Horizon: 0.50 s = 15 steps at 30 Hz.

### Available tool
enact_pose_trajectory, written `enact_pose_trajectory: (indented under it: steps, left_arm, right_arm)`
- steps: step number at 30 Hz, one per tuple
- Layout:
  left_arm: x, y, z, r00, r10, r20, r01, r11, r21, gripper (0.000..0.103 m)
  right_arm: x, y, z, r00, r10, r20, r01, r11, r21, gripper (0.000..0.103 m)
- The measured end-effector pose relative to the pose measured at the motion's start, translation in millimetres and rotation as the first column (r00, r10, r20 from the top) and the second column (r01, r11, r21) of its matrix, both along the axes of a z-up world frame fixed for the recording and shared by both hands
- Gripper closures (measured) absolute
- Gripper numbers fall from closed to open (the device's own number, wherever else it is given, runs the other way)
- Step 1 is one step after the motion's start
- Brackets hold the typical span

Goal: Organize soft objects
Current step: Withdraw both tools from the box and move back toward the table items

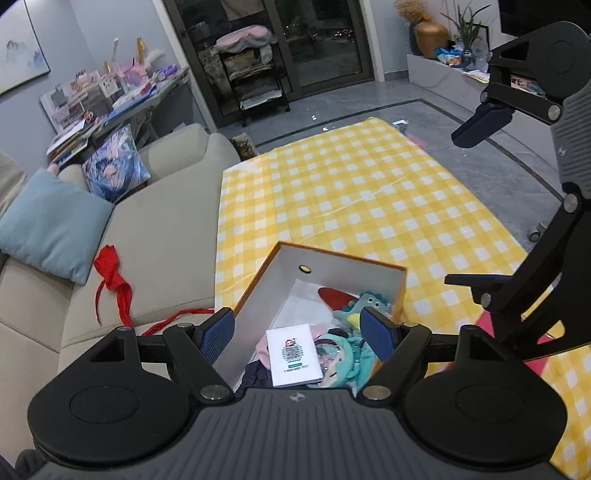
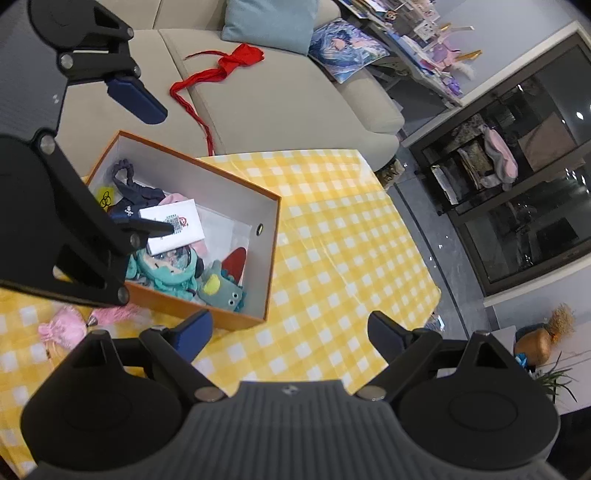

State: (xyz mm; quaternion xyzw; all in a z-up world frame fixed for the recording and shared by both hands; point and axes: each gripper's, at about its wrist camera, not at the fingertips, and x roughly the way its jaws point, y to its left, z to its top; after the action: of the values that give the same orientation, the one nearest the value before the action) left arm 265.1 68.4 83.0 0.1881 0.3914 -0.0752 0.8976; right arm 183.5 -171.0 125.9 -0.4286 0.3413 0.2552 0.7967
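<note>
An orange box with white inside walls (image 1: 334, 263) (image 2: 229, 186) stands on the yellow checked tablecloth (image 1: 351, 192) (image 2: 332, 236). Inside lie a teal plush doll (image 1: 340, 354) (image 2: 166, 271), a teal dinosaur plush (image 1: 369, 304) (image 2: 221, 291), a white card packet (image 1: 293, 354) (image 2: 173, 223), a dark blue scrunchie (image 2: 127, 177) and a red piece (image 2: 234, 264). My left gripper (image 1: 297, 332) is open and empty just above the box. My right gripper (image 2: 290, 332) is open and empty over the cloth, right of the box. A pink fluffy item (image 2: 68, 326) lies on the cloth beside the box.
A beige sofa (image 1: 155, 236) (image 2: 280, 96) runs along the table's left side, with a red ribbon (image 1: 112, 284) (image 2: 221, 70), a light blue cushion (image 1: 51, 225) (image 2: 269, 22) and a printed pillow (image 1: 114, 166) (image 2: 345, 48). A black rack (image 1: 255, 81) stands by glass doors.
</note>
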Motion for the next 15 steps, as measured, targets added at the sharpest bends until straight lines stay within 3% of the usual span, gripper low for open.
enact_pose_trajectory:
  steps: [9, 15]
  left_arm:
    - [-34, -27, 20, 0.999, -0.045, 0.026, 0.044, 0.999, 0.015, 0.012]
    - [-57, -38, 11, 0.998, -0.068, 0.014, 0.068, 0.998, 0.019, 0.012]
  right_arm:
    - [-49, -47, 5, 1.000, -0.013, -0.001, 0.013, 1.000, -0.006, 0.013]
    - [-80, -72, -12, 0.999, -0.012, -0.031, 0.012, 1.000, -0.008, 0.012]
